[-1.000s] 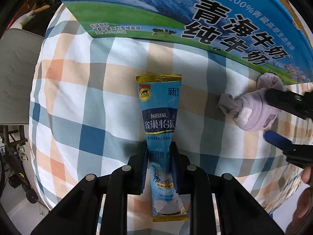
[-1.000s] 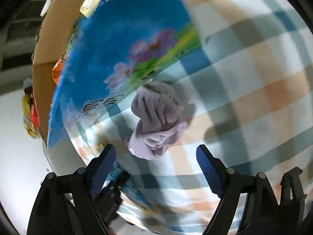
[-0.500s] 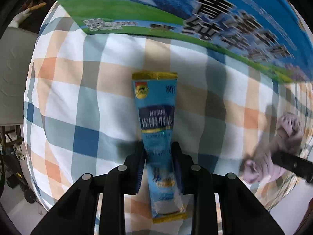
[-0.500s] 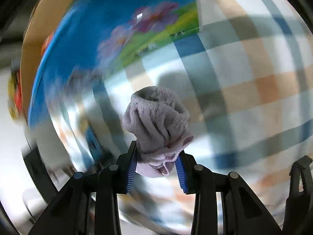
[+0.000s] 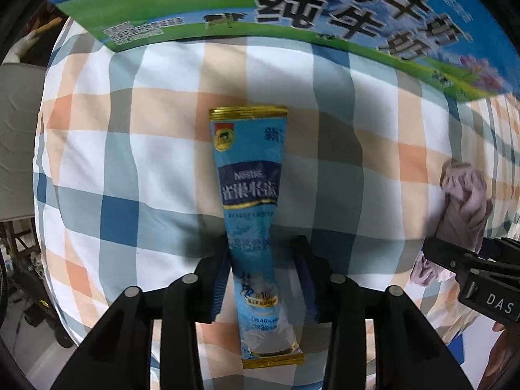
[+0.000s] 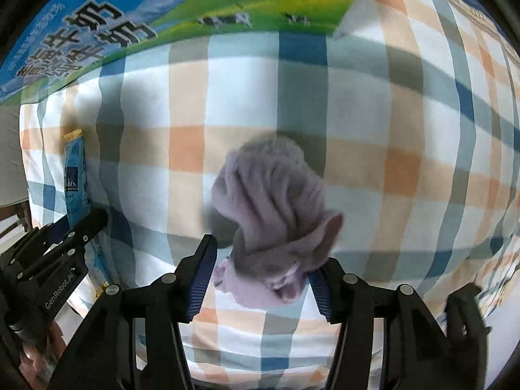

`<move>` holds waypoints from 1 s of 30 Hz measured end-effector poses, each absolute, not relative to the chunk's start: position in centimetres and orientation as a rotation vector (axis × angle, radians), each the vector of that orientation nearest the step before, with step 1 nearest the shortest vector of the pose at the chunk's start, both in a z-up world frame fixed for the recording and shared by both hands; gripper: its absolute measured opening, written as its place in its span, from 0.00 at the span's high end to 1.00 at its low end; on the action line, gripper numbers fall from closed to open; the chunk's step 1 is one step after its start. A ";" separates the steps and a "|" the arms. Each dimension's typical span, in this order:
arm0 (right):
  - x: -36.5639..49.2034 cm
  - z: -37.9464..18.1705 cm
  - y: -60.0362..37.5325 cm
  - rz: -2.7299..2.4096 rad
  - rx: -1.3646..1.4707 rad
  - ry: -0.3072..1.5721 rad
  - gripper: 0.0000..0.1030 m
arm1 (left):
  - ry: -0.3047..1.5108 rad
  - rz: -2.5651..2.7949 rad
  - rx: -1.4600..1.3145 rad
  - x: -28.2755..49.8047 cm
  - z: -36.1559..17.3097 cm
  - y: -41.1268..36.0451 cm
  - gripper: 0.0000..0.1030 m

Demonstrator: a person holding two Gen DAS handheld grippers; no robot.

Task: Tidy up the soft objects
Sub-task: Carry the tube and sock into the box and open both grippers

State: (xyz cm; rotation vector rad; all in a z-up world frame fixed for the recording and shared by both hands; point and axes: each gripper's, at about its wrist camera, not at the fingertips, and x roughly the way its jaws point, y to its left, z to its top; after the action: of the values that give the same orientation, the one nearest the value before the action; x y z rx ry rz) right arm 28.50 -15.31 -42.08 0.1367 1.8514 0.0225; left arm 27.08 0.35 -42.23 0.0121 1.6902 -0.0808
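1. The left gripper (image 5: pixel 265 279) was spread a little, its blue-padded fingers (image 5: pixel 218 287) flanking the lower part of a long blue milk-powder sachet (image 5: pixel 252 201) without pinching it; a visible gap remained on the right side of the packet.
2. The sachet lay flat on the checked cloth (image 5: pixel 146 149), running straight ahead of the left gripper, its gold-edged far end pointing away and its near gold-edged end reaching back between the finger arms.
3. Well ahead of the left gripper, beyond the sachet's far end, stood a printed milk carton box (image 5: pixel 325 9) with large Chinese lettering and a green meadow band.
4. The right gripper (image 6: pixel 258 269) was clenched on a bunched lilac sock (image 6: pixel 273 208), its blue pads pressed against the lower folds on both sides.
5. The bulk of the sock rose forward from the right gripper's fingertips, above the cloth, with its shadow falling on the cloth just to the left.
6. From the left wrist view the sock showed far to the right of the left gripper, with the right gripper's black fingers across its lower part.
7. From the right wrist view the sachet appeared far to the left, with the left gripper's body beside it.
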 end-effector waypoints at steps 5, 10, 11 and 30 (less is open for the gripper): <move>27.9 -42.2 -15.9 -0.009 0.184 1.852 0.44 | 1.713 -0.065 0.000 26.3 -42.1 -1.1 0.64; 27.0 -42.0 -18.4 0.003 0.200 1.848 0.45 | 1.742 -0.101 -0.170 25.8 -41.5 1.0 0.56; 26.5 -41.6 -19.0 0.008 0.208 1.845 0.45 | 1.734 -0.094 -0.210 25.6 -41.4 1.7 0.56; 24.6 -42.0 -19.7 -0.030 0.226 1.825 0.48 | 1.675 -0.053 -0.018 24.0 -42.5 -1.2 0.82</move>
State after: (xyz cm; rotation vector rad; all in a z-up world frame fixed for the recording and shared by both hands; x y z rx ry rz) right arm 24.62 -19.69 -41.96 0.2258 1.8250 -0.0305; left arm 23.96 -1.24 -42.47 -0.0177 1.6746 -0.0535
